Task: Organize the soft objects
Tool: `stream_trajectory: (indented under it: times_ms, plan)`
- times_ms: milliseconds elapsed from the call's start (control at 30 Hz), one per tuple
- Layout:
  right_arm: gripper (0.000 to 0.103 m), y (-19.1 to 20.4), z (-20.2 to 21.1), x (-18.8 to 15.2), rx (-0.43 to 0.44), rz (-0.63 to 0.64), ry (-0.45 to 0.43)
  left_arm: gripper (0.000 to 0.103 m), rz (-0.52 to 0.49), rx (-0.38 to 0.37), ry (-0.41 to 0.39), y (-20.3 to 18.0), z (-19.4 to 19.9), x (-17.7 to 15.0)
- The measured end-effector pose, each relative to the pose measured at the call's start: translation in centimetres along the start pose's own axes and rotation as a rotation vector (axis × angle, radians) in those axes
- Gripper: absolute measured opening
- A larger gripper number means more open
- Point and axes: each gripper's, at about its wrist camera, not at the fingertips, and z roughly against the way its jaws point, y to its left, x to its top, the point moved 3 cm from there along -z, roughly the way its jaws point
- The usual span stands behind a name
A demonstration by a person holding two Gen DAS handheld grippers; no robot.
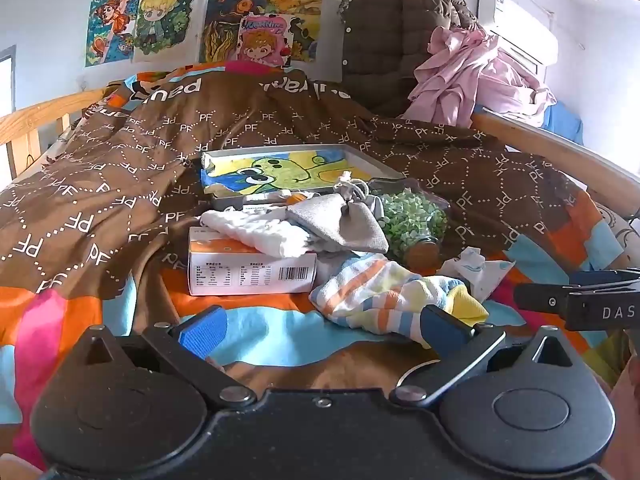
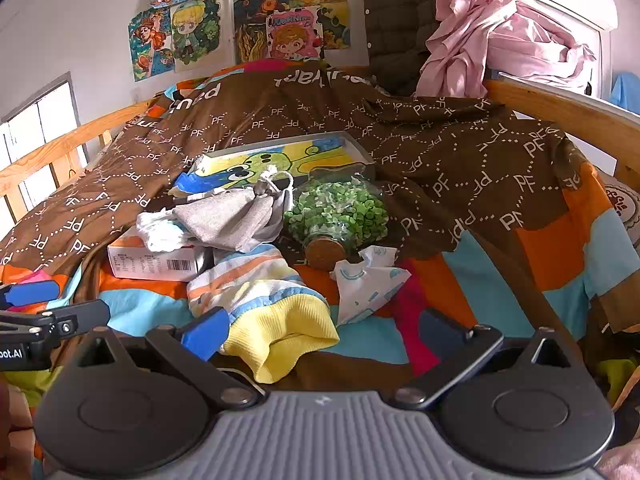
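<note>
A striped sock with a yellow cuff point(image 1: 396, 296) point(image 2: 264, 296) lies on the bed quilt just ahead of both grippers. Behind it a grey drawstring pouch point(image 1: 340, 220) point(image 2: 228, 220) and a white cloth point(image 1: 260, 232) point(image 2: 160, 232) rest on a white and orange box point(image 1: 248, 272) point(image 2: 156, 264). A crumpled white printed cloth point(image 1: 476, 268) point(image 2: 368, 280) lies to the right. My left gripper point(image 1: 324, 328) stands open, its right pad beside the sock. My right gripper point(image 2: 324, 332) is open too, the sock's yellow cuff between its fingers, untouched by the right pad.
A cork-stoppered jar of green bits point(image 1: 416, 224) point(image 2: 340, 216) lies on its side. A framed cartoon picture point(image 1: 296, 168) point(image 2: 276, 160) sits behind the pile. Pink clothes point(image 1: 476, 76) point(image 2: 500, 40) and a brown quilted jacket point(image 1: 392, 40) hang at the back. Wooden rails point(image 1: 40, 116) point(image 2: 560, 104) edge the bed.
</note>
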Motion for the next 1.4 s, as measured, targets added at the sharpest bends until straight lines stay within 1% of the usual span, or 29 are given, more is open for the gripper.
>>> stream_trajectory:
  times_ms: [833, 1033, 1167, 1400]
  plan:
    - [0.103, 0.05, 0.02, 0.04, -0.002, 0.003, 0.001, 0.102, 0.004, -0.003, 0.002, -0.07, 0.01, -0.01]
    - [0.103, 0.04, 0.03, 0.07, -0.003, 0.003, 0.002, 0.102, 0.008, -0.025, 0.0, 0.03, 0.17, 0.16]
    - [0.103, 0.01, 0.05, 0.08, -0.003, 0.002, 0.002, 0.102, 0.012, -0.037, 0.001, 0.08, -0.08, -0.28]
    - [0.103, 0.02, 0.06, 0.07, -0.003, 0.003, 0.002, 0.102, 0.022, -0.044, 0.006, -0.04, -0.04, -0.22]
